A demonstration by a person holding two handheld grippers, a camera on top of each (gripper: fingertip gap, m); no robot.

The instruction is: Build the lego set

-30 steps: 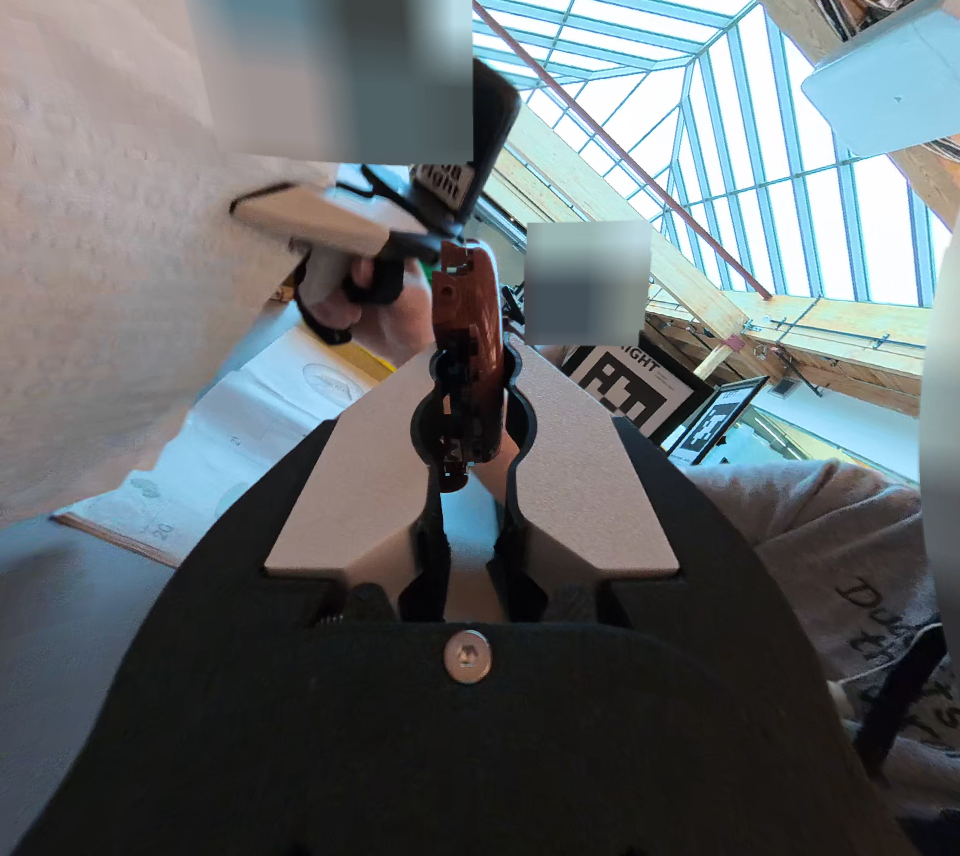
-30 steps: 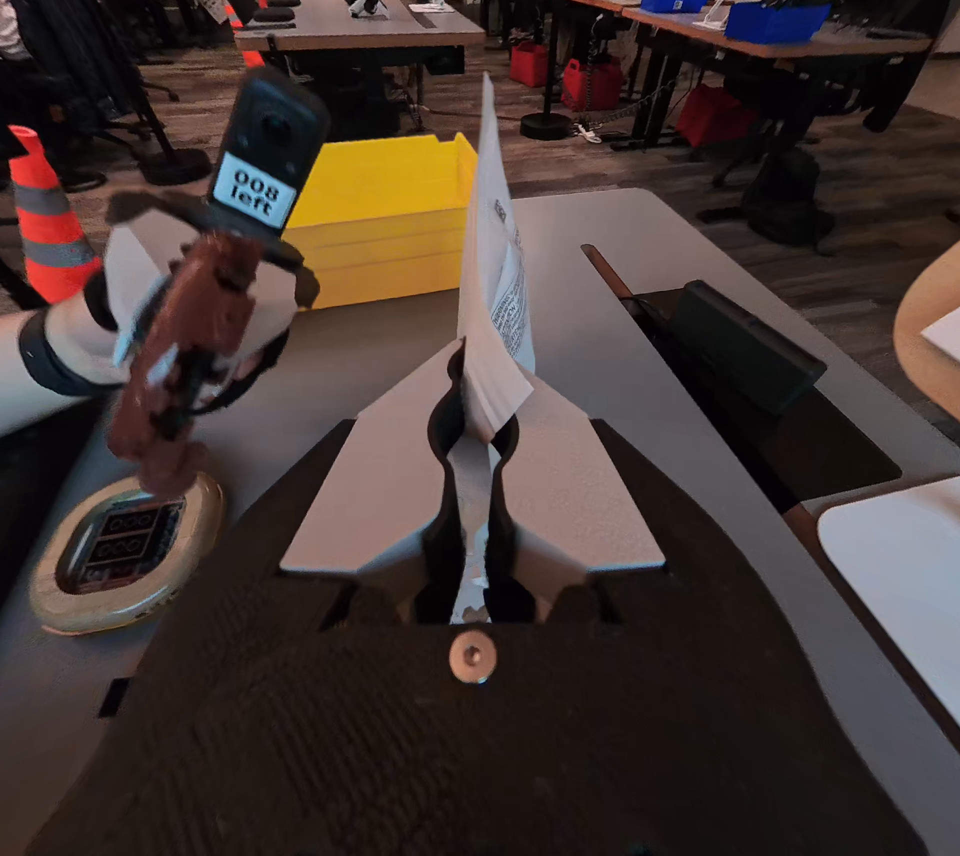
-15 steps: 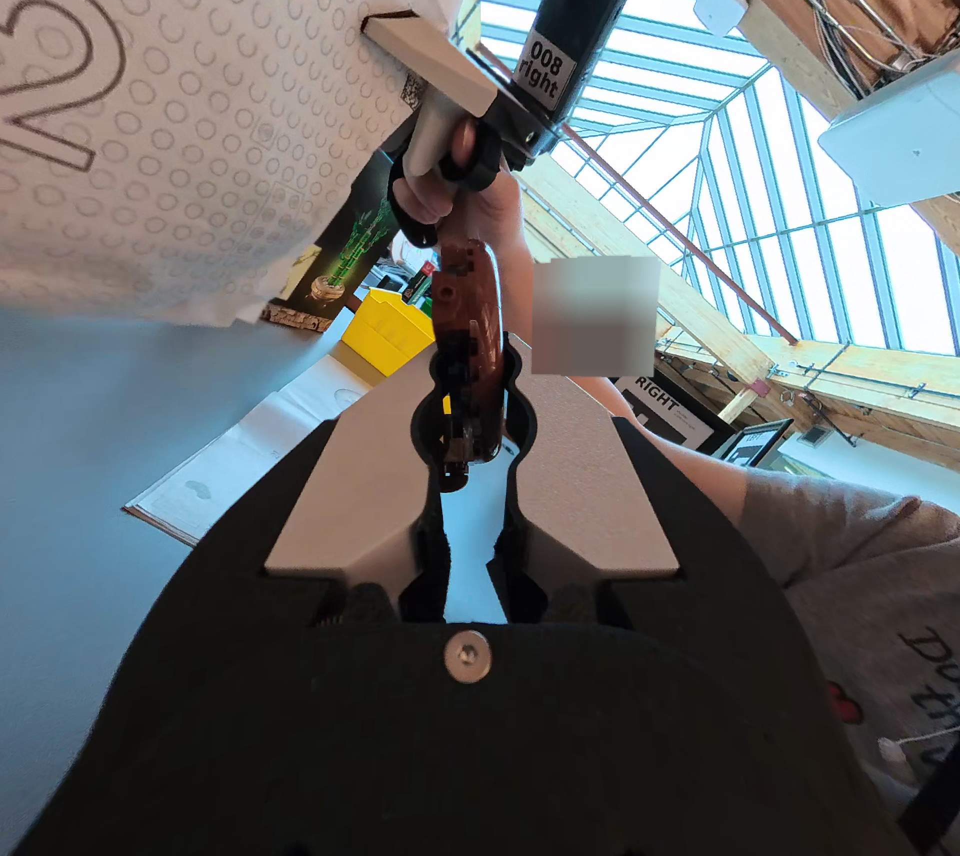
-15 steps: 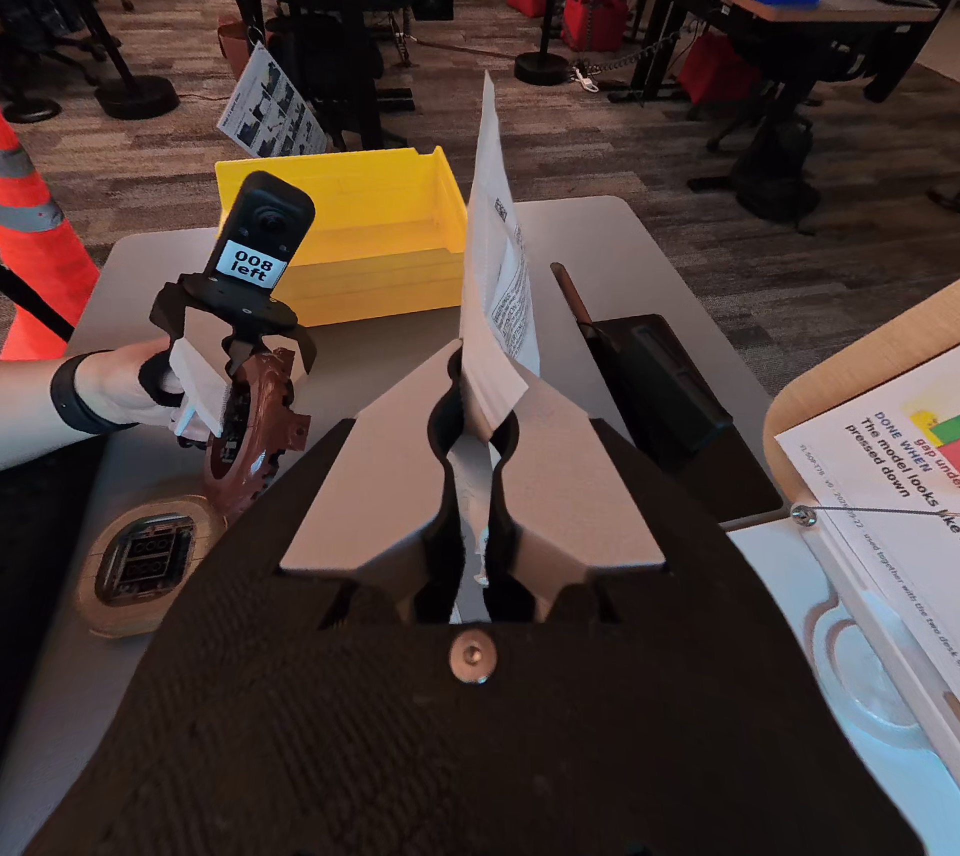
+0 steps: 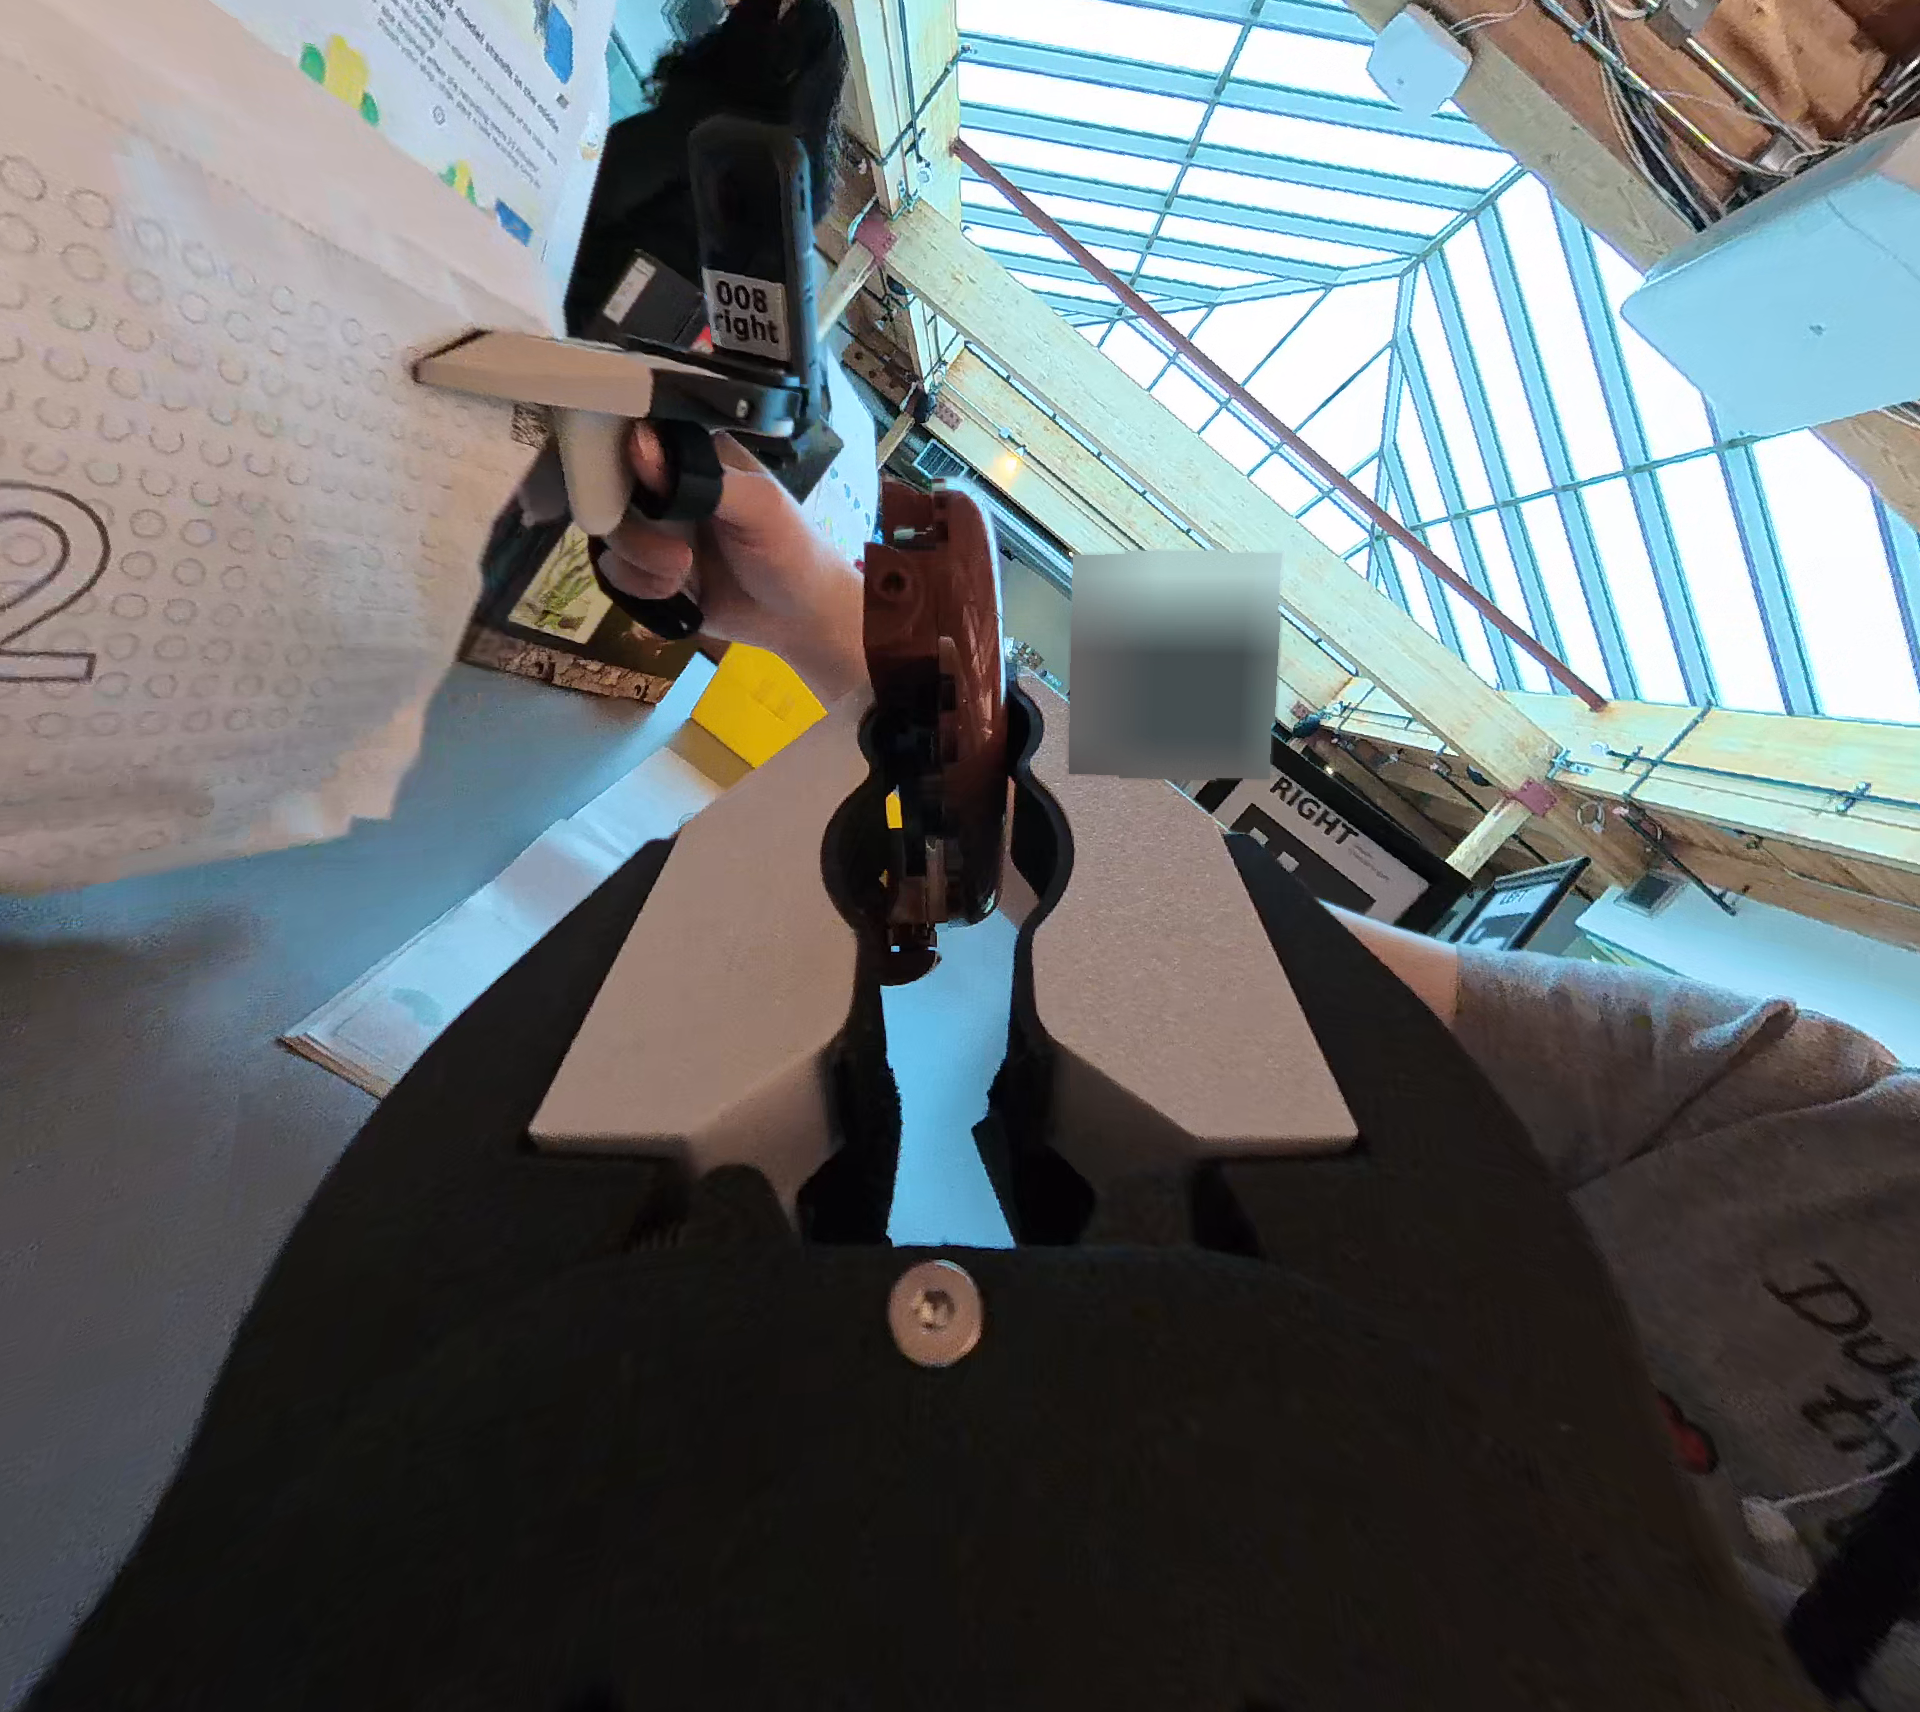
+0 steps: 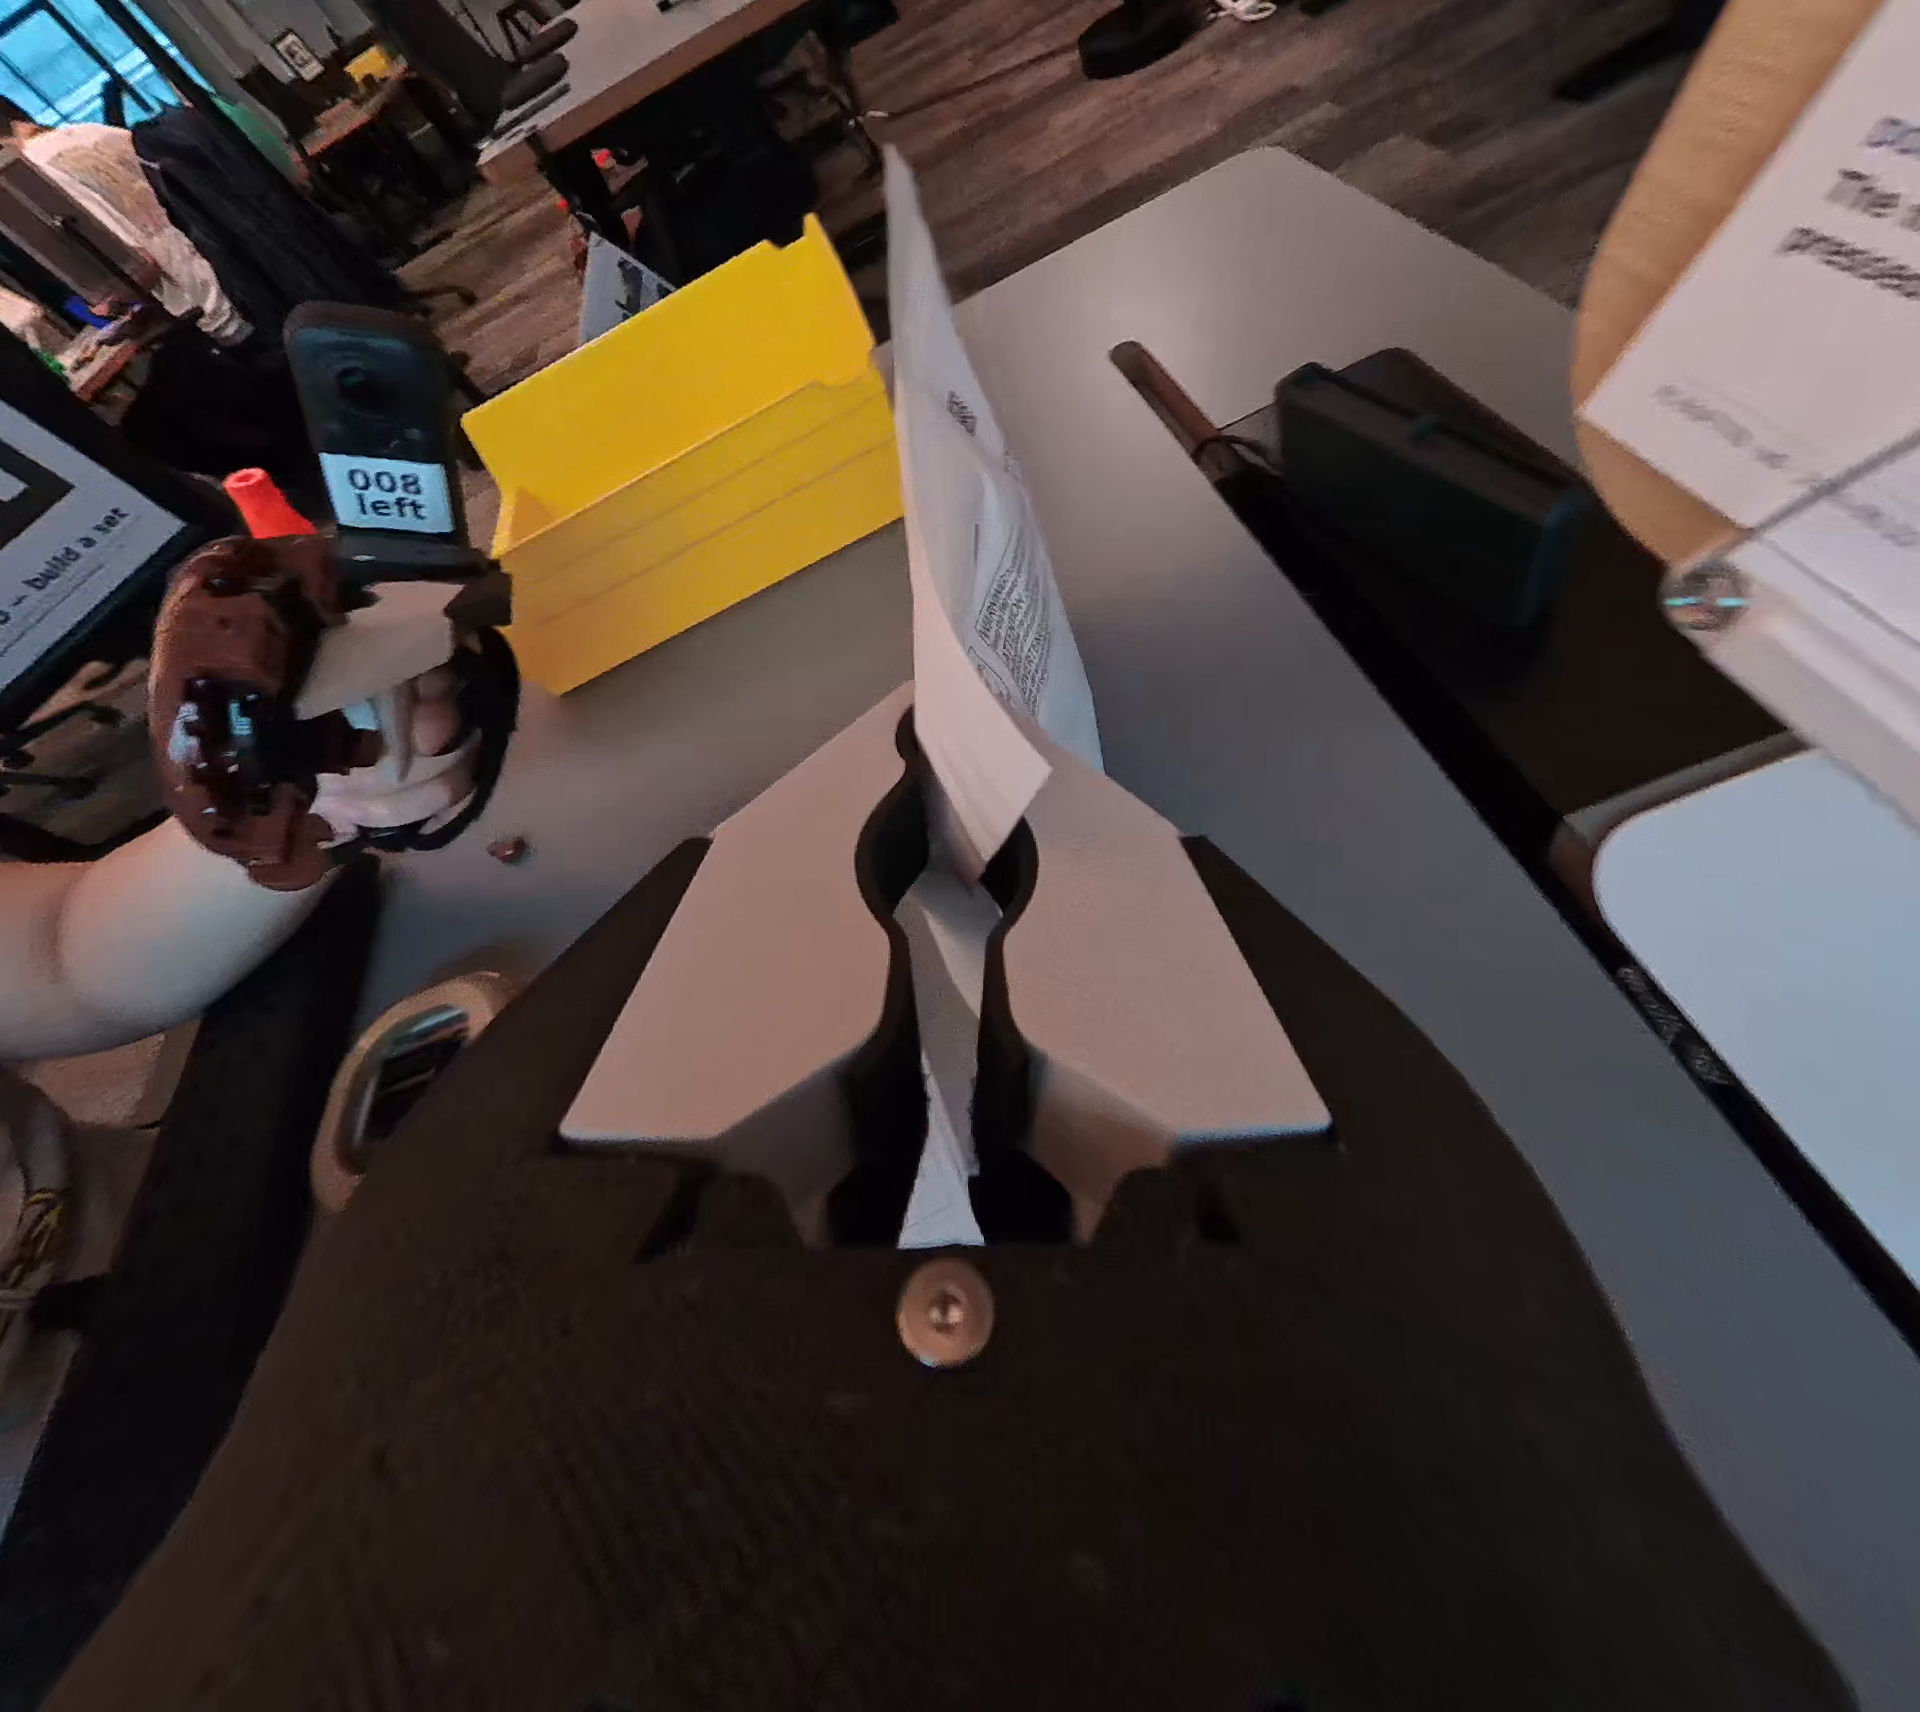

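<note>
My left gripper point(image 5: 940, 727) is shut on a round brown lego assembly point(image 5: 935, 613), held edge-on and raised toward the skylight. It also shows in the right wrist view point(image 6: 239, 706), held at the left above the grey table point(image 6: 1195, 436). My right gripper point(image 6: 951, 789) is shut on a white paper bag point(image 6: 977, 519) that stands upright between the fingers. In the left wrist view the bag point(image 5: 208, 415) fills the left side, with the right gripper point(image 5: 520, 374) clamped on its edge. A tan round base point(image 6: 416, 1060) lies on the table, half hidden by my right gripper.
A yellow bin point(image 6: 686, 478) stands at the table's far side. A small brown piece point(image 6: 509, 850) lies loose on the table. A dark box point(image 6: 1434, 499) sits at the right, with an instruction sheet on a board point(image 6: 1766, 374) and a white tray point(image 6: 1766, 914) beyond it. The left gripper's tips are roughly 20 cm from the right gripper's. My left gripper is the nearer one to the tan round base point(image 6: 416, 1060): about 20 cm, against 35 cm.
My left gripper has lifted the brown assembly up and left, away from the tan base. My right gripper has swung with the bag and now sits closer to the instruction board.
</note>
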